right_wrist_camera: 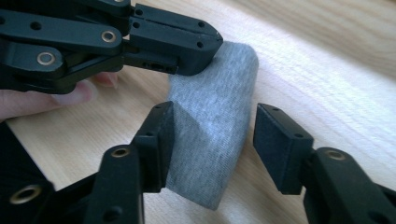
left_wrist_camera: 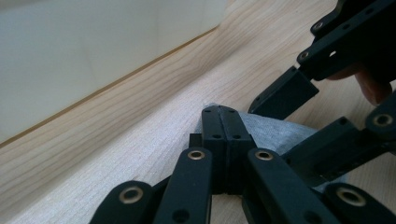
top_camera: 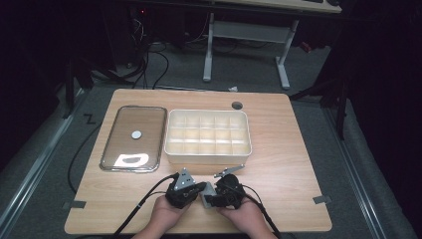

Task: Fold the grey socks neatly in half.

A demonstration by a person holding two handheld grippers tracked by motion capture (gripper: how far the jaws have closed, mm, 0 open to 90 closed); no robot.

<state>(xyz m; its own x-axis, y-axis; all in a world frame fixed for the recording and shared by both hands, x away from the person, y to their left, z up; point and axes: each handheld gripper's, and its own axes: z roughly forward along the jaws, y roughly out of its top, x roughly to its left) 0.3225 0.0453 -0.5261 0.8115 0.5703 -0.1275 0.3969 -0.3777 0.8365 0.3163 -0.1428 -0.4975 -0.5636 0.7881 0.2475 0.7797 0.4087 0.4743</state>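
A small folded piece of grey cloth (top_camera: 205,192) lies at the table's front edge between my two grippers. My left gripper (top_camera: 201,189) points right and is shut on the cloth's end; in the left gripper view its jaws (left_wrist_camera: 227,116) meet over the grey cloth (left_wrist_camera: 280,133). My right gripper (top_camera: 209,198) points left and stands open. In the right gripper view its jaws (right_wrist_camera: 217,123) straddle the cloth (right_wrist_camera: 219,88): the left pad touches its edge and the right pad stands apart. The left gripper (right_wrist_camera: 205,44) pinches the cloth's far end there.
A white box (top_camera: 208,155) divided into several compartments stands just behind the grippers, its wall (left_wrist_camera: 93,46) close by. A clear lid (top_camera: 133,137) with a round knob lies to its left. A cable hole (top_camera: 237,105) sits near the table's back edge.
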